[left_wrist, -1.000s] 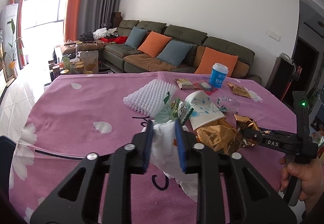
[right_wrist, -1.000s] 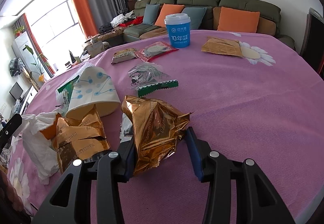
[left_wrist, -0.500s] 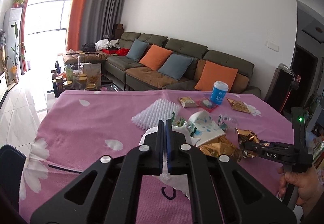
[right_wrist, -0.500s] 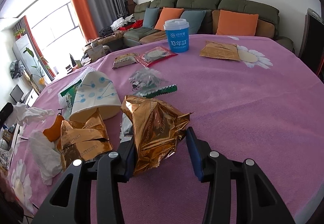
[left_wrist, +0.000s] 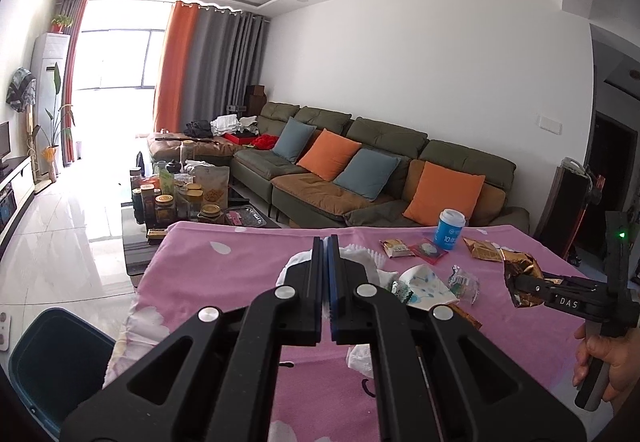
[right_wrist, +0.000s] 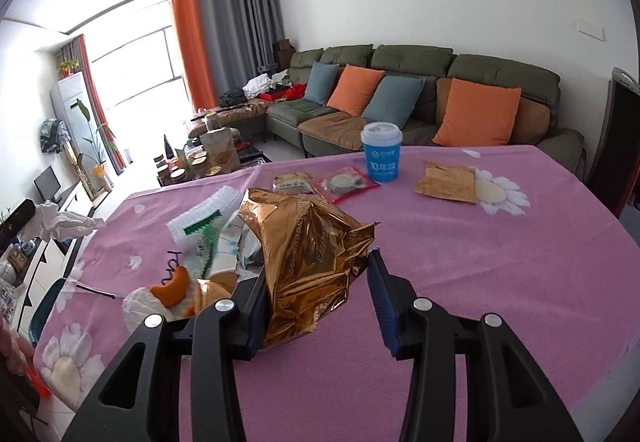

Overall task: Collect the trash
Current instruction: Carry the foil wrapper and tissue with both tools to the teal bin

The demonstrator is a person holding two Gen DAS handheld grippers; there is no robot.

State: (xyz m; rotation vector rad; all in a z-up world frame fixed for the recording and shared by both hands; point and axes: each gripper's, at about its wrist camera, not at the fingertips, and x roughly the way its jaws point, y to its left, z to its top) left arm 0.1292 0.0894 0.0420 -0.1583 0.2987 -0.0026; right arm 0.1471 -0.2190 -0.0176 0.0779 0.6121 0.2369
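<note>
My left gripper [left_wrist: 325, 242] is shut on a crumpled white tissue [left_wrist: 292, 266] and holds it above the pink-clothed table [left_wrist: 224, 282]. The right wrist view shows that tissue [right_wrist: 66, 220] hanging from the left gripper [right_wrist: 34, 210] at the far left, off the table's edge. My right gripper [right_wrist: 316, 266] is shut on a crinkled gold foil wrapper [right_wrist: 308, 250], which it holds clear of the cloth. In the left wrist view the wrapper [left_wrist: 520, 274] sticks up from the right gripper [left_wrist: 516, 282], with a hand on the handle below it.
A dark teal bin [left_wrist: 52, 366] stands on the floor by the table's near left corner. On the table lie a blue cup [right_wrist: 381, 152], a tipped paper bowl [left_wrist: 424, 284], several snack packets, orange peel [right_wrist: 176, 284] and more tissue [left_wrist: 360, 356]. A sofa is behind.
The left jaws closed on the tissue and lifted it up off the table. The right gripper rose with the gold wrapper still between its fingers.
</note>
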